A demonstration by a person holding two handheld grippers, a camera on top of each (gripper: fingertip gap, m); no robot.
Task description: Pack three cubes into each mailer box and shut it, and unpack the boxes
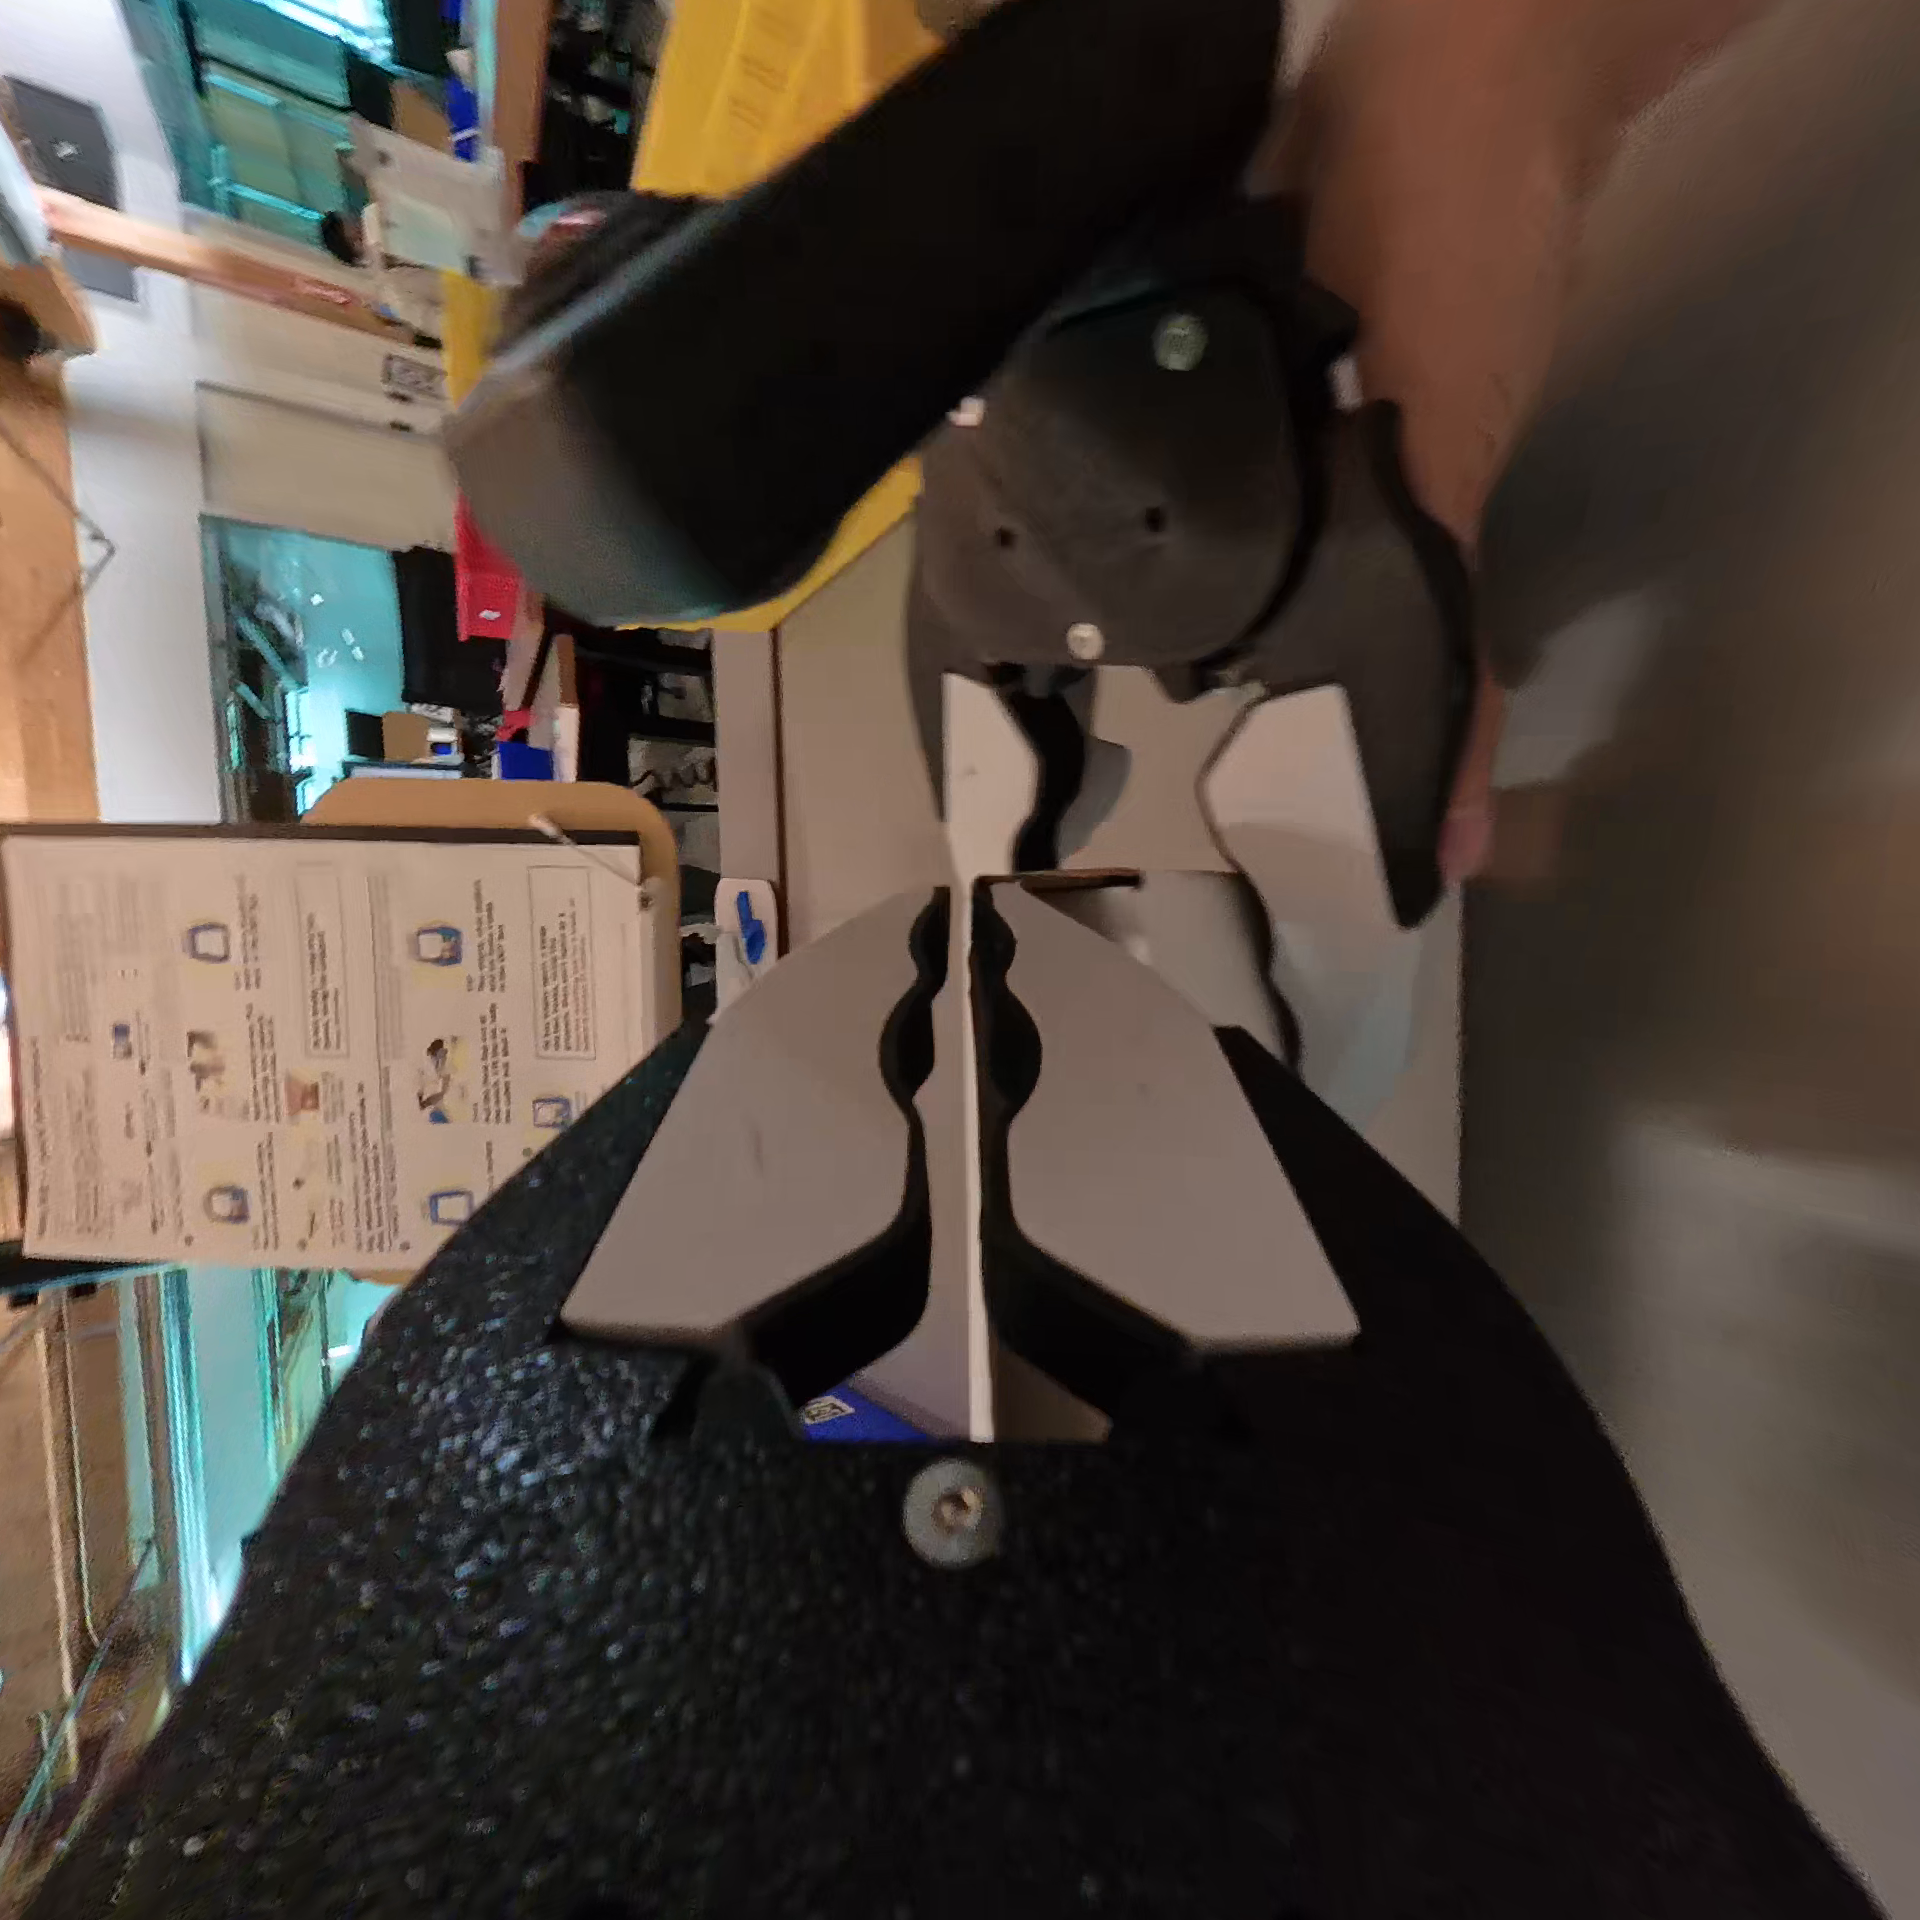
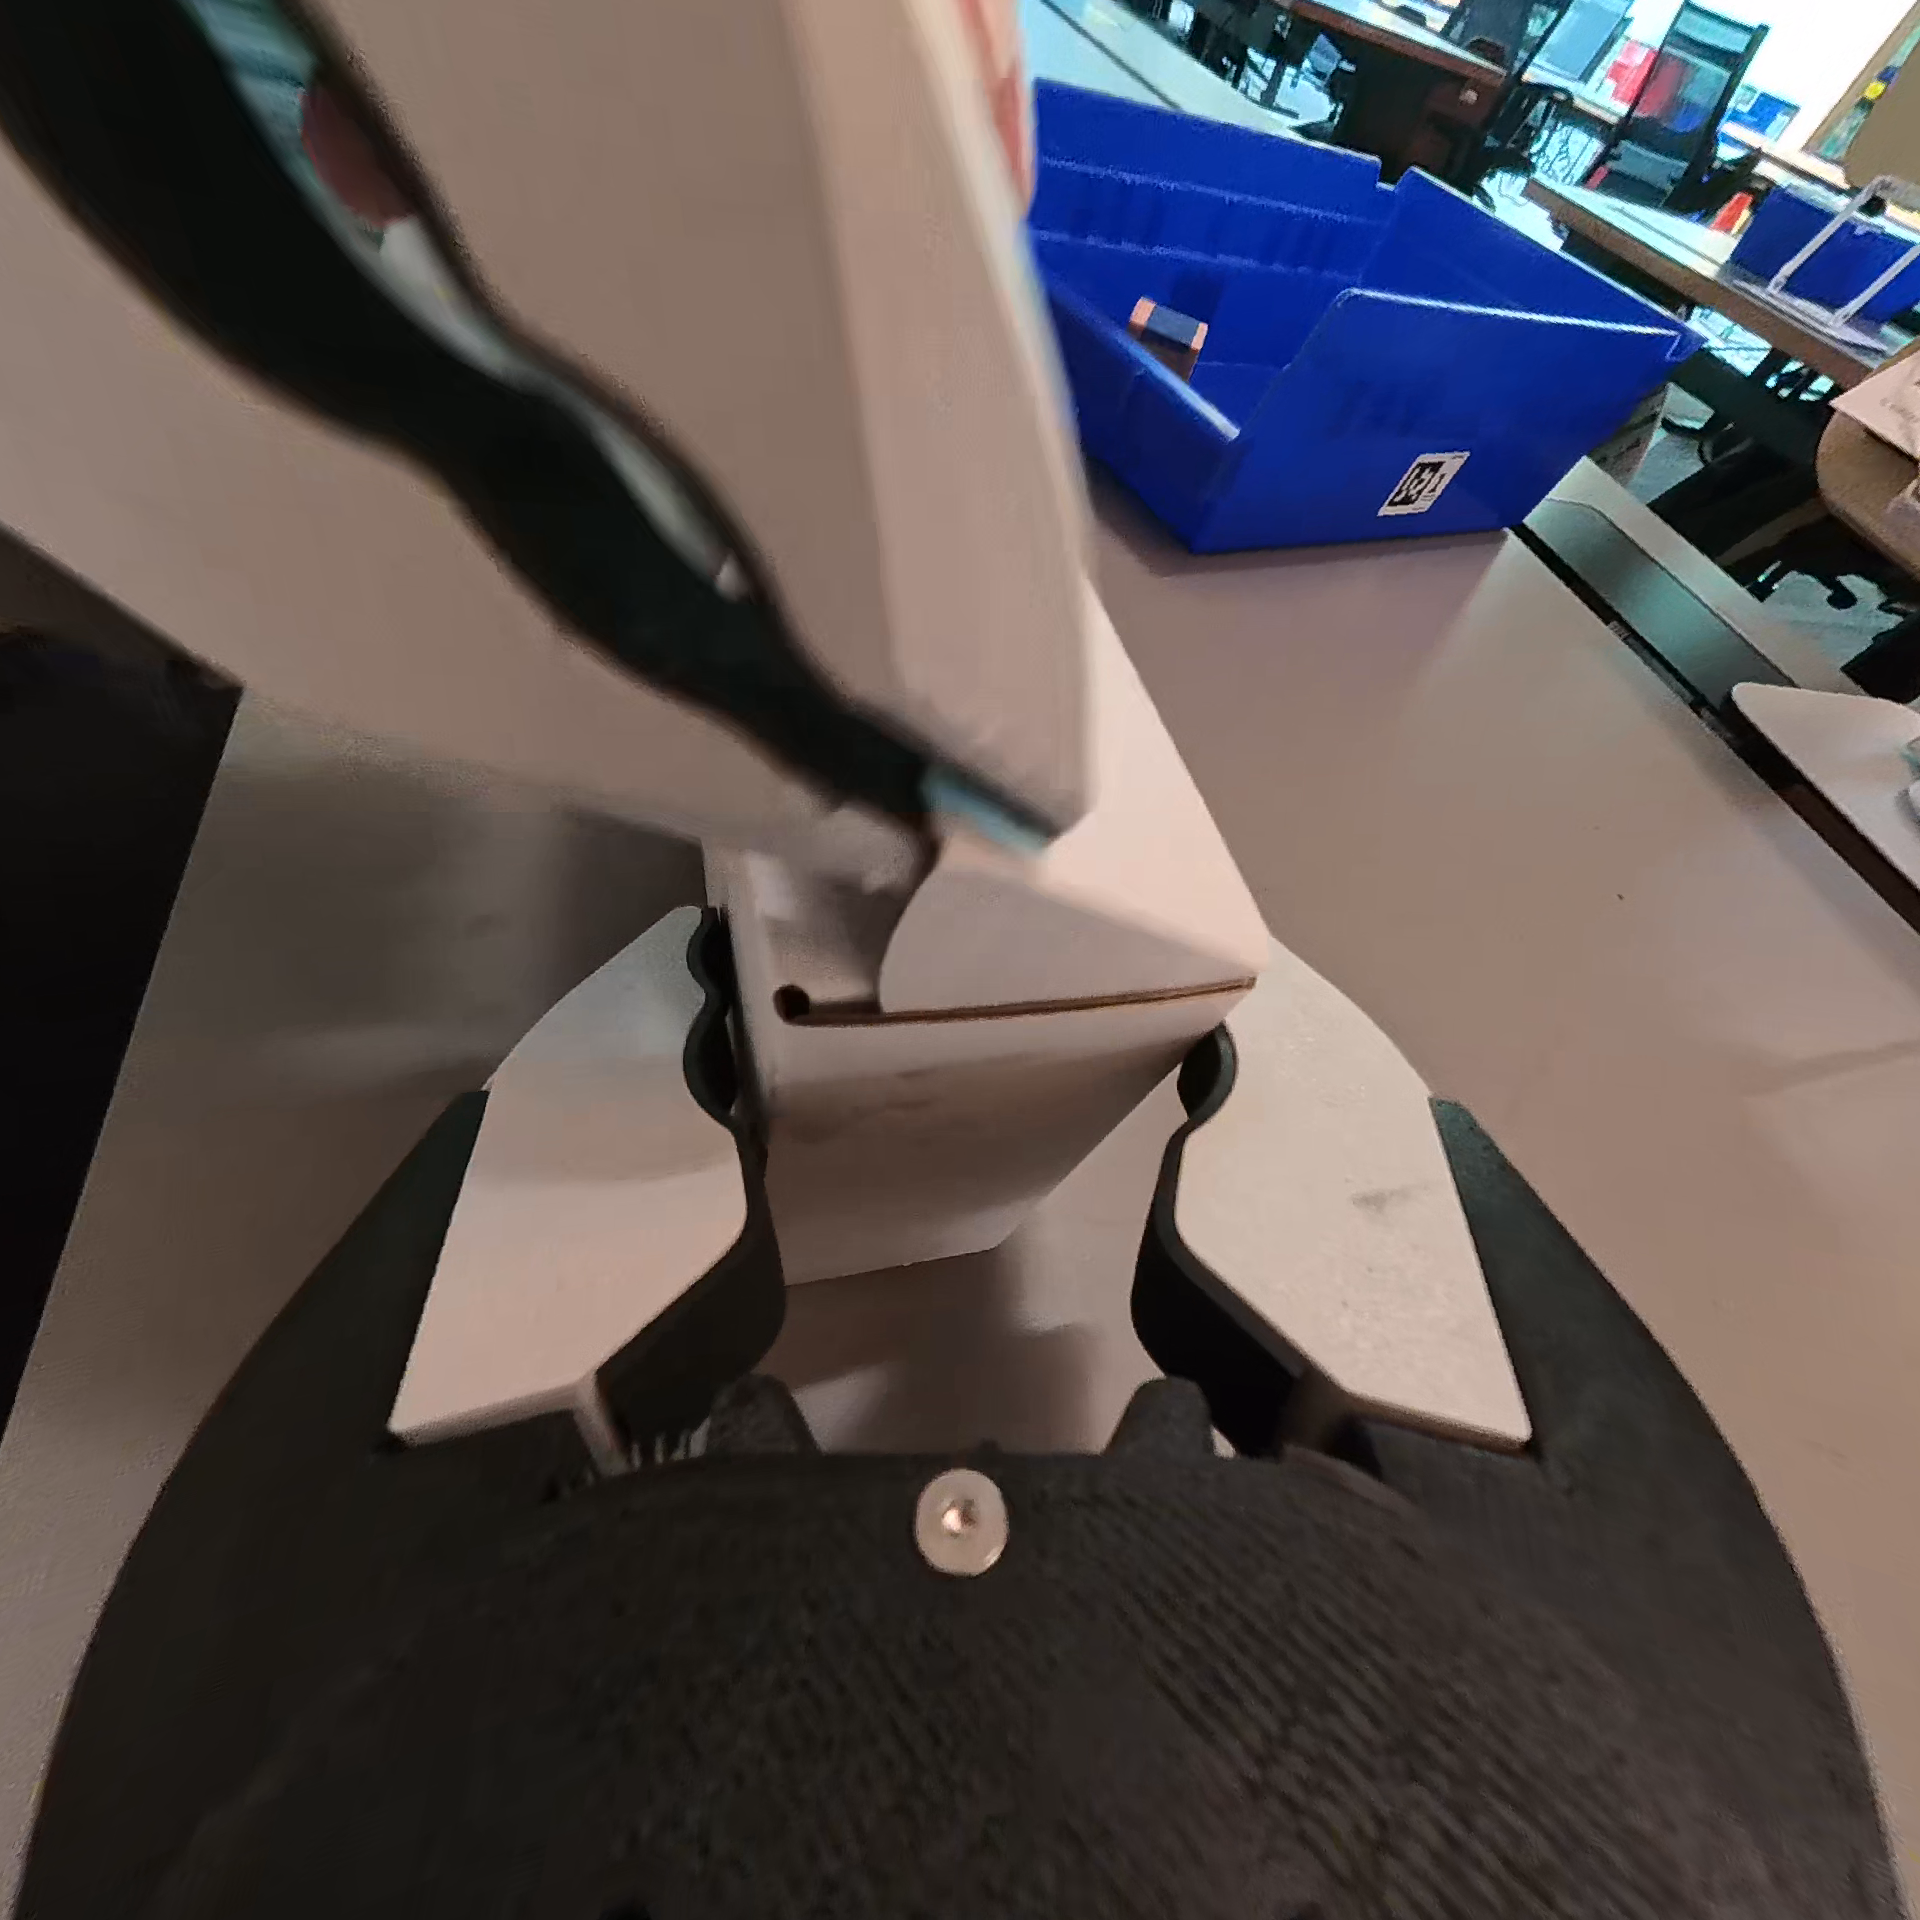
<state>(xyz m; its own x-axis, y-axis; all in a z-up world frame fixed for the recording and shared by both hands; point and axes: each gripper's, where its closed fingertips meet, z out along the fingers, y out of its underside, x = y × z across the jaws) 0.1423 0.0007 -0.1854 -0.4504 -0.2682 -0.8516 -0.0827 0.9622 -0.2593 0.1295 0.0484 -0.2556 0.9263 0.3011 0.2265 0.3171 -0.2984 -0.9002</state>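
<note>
While the left claw [image 1: 961,904] is pinching a thin white flap of the mailer box [image 2: 935,1122], w/ its jaws nearly together on the card edge, the right claw [image 2: 966,1049] is sitting wide apart around the box's lower corner, left finger touching the side wall, right finger just clear of it. Box is resting on the table [image 2: 1455,831] directly btwn the right claw's fingers, lid [image 2: 727,364] tilting up above & ahead of them. Beyond the right claw, to its upper right, a blue bin [image 2: 1351,395] is holding one small cube [image 2: 1169,322]. Judging by looks: the box is light corrugated card, stiff on walls but bendy at flaps & creases, smooth so prob a bit slippery. Best hold is likely the lid's front edge or flap for folding, w/ the other claw bracing the side walls low down; squeezing hard mid-panel could be denting it. Can't tell if cubes are inside.
</note>
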